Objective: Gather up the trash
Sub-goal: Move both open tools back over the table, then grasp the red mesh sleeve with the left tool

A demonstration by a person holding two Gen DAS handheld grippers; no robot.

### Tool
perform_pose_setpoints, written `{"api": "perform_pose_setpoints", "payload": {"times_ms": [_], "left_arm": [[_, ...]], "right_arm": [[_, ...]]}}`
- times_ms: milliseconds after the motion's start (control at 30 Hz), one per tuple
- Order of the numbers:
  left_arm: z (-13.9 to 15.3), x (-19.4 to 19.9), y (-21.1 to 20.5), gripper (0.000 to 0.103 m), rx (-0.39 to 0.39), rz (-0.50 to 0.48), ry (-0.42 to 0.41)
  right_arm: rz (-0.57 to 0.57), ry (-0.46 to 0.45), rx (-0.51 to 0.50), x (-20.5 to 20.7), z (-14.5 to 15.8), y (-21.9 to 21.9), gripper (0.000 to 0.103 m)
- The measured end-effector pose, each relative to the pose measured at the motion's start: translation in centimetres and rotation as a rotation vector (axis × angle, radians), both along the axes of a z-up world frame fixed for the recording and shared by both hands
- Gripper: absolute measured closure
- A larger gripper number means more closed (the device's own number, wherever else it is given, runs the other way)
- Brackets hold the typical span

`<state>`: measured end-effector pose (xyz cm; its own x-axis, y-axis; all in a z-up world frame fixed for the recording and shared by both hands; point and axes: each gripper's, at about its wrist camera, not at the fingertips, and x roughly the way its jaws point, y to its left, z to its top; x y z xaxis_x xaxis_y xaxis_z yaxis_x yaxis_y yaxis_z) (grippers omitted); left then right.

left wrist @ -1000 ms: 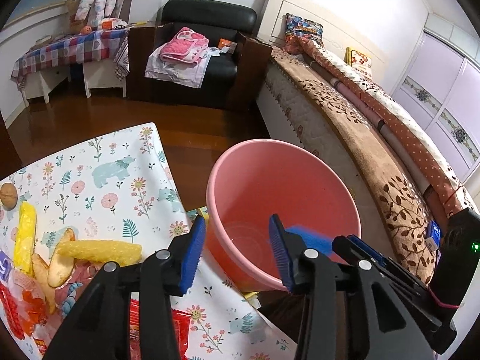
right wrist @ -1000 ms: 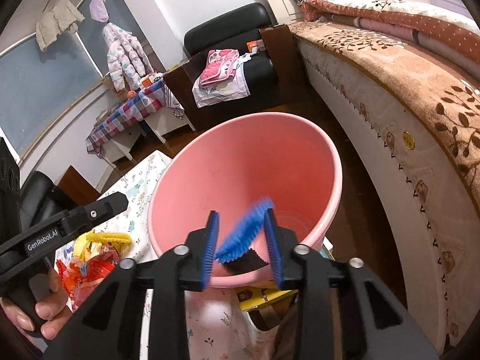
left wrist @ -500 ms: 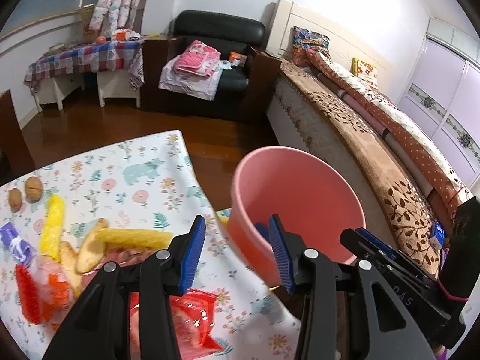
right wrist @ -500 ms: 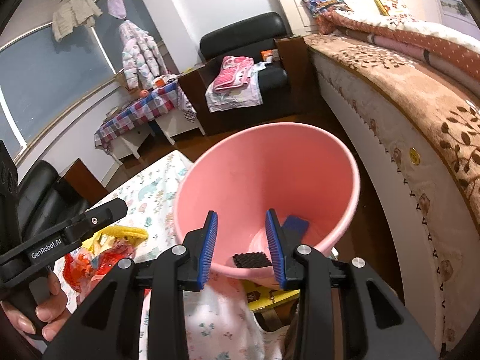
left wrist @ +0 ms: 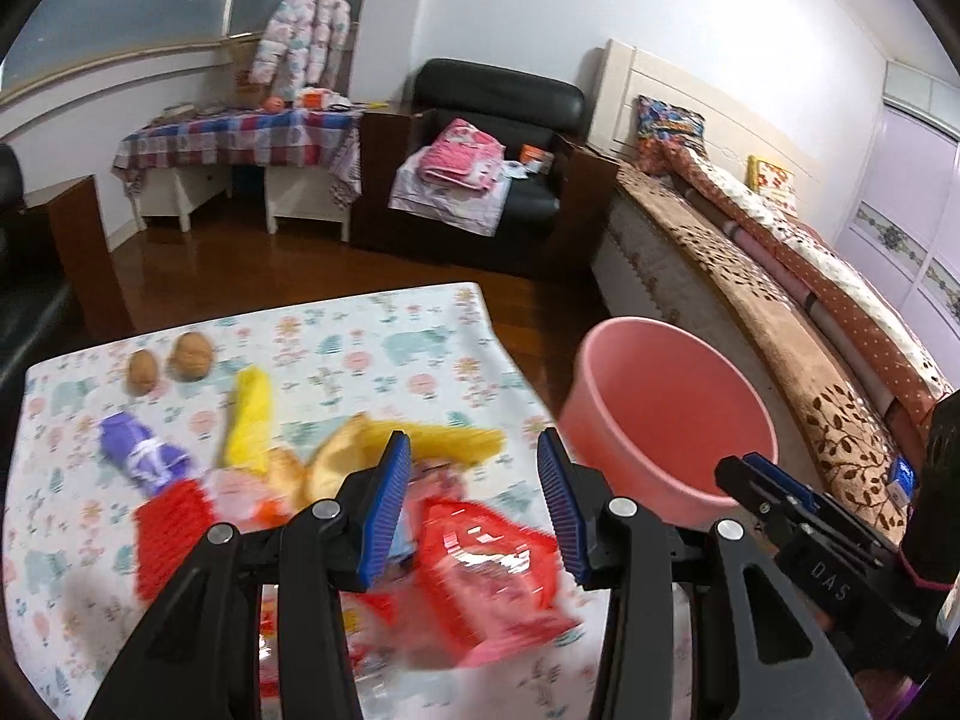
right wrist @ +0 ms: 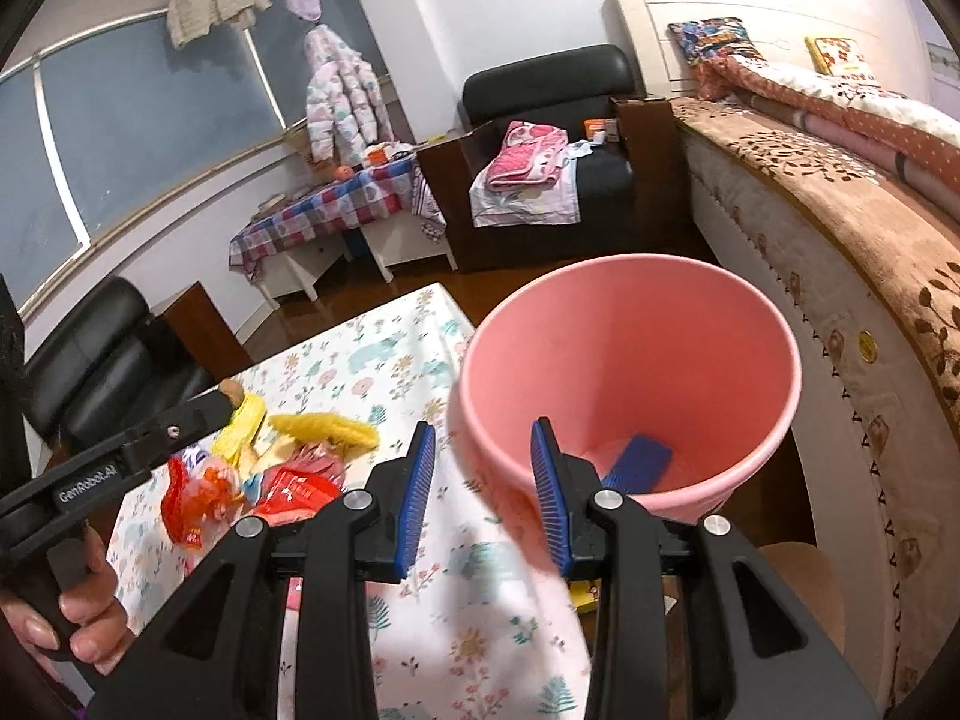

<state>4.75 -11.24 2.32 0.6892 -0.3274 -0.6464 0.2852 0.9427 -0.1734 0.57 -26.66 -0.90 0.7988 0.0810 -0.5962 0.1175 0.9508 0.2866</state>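
Two hand-held grippers hover over a littered bench beside a bed. The left gripper (left wrist: 474, 507), its blue-padded jaws spread wide with nothing between them, hangs above a red snack wrapper (left wrist: 486, 570) at the near edge of the bench (left wrist: 420, 324), which is covered in a floral, bear-print cloth. The right gripper (right wrist: 483, 498) stands with its jaws parted and empty, over the bench corner and the near rim of a pink bucket (right wrist: 630, 360). A hand (right wrist: 72, 624) grips the left tool's handle at the lower left of the right wrist view.

Just beyond the red wrapper lie more scraps, blurred: a red-and-orange packet (left wrist: 174, 528), peel-like yellow pieces (left wrist: 249, 420), a long yellow wrapper (left wrist: 456, 438) and a purple wrapper (left wrist: 141, 450). Farther back on the cloth sit two walnuts (left wrist: 171, 360), side by side.

The bucket stands off the bench's right edge, between bench and bed (right wrist: 840, 222), and holds a blue piece (right wrist: 639, 459) at its bottom.

Beyond, across a wooden floor, a black armchair (left wrist: 498, 102) carries folded pink cloth (left wrist: 459, 150), next to a side table with a checked cover (left wrist: 240, 132).
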Motion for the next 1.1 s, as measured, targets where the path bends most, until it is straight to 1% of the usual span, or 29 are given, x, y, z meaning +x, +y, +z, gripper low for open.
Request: {"api": "perform_pose_setpoints", "payload": {"times_ms": [200,267,367,533,667,767,900,1000,1100], "left_arm": [[-0.2,-1.9,4.6,0.060,0.033,0.076,-0.031],[-0.4,-2.5,6.4,0.056,0.041,0.104,-0.031],[-0.9,-3.5,8.5,0.056,0.050,0.139,-0.023],[-2.0,-5.1,11.6,0.055,0.099,0.201,-0.011],[-3.3,-5.8,13.4,0.055,0.134,0.239,0.017],[-4.0,-5.9,14.4,0.055,0.137,0.263,0.039],[-4.9,-5.5,14.8,0.055,0.151,0.267,0.058],[-5.2,-5.4,14.3,0.055,0.169,0.235,0.064],[-5.7,-5.2,13.5,0.055,0.208,0.200,0.066]], "right_arm": [[0.045,0.009,-0.023,-0.2,-0.2,1.5,0.069],[0.063,0.012,-0.033,-0.2,-0.2,1.9,0.069],[0.087,0.018,-0.031,-0.2,-0.3,2.7,0.069],[0.124,0.039,-0.022,-0.3,-0.7,3.6,0.069],[0.173,0.044,-0.022,-0.3,-0.8,4.7,0.069],[0.215,0.049,-0.031,-0.3,-0.8,5.5,0.069],[0.273,0.062,-0.050,-0.5,-1.0,6.6,0.069],[0.299,0.068,-0.053,-0.6,-1.0,7.1,0.069],[0.298,0.072,-0.052,-0.7,-1.0,7.1,0.069]]}}
